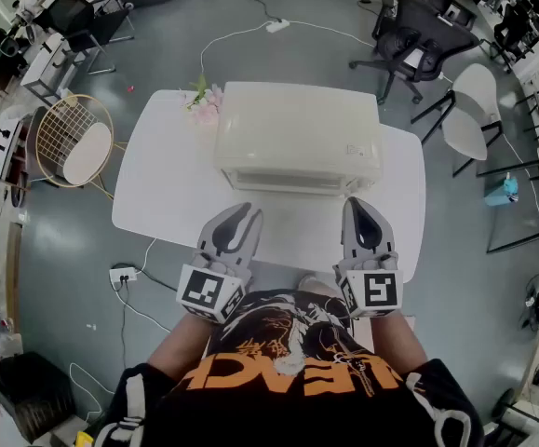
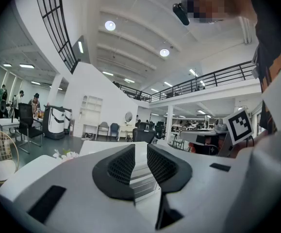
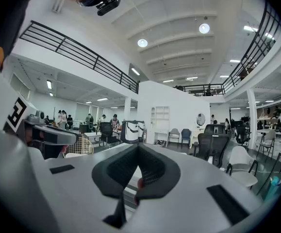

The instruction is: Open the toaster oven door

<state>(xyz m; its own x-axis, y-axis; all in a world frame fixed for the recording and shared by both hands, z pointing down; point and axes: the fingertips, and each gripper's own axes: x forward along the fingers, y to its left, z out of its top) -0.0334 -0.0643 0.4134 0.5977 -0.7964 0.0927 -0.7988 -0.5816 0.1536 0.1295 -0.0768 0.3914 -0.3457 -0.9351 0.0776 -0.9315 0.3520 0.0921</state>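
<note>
A cream toaster oven stands at the back middle of the white table, its front door facing me and closed. Both grippers hover level over the table's near side, just short of the oven front. My left gripper is open, with nothing between its pads; in the left gripper view the oven shows through the gap. My right gripper sits to the right, its tips meeting in the right gripper view, shut on nothing.
Pink flowers lie on the table beside the oven's back left corner. A round wire chair stands left of the table. A black office chair and a white chair are at the back right. A power strip lies on the floor.
</note>
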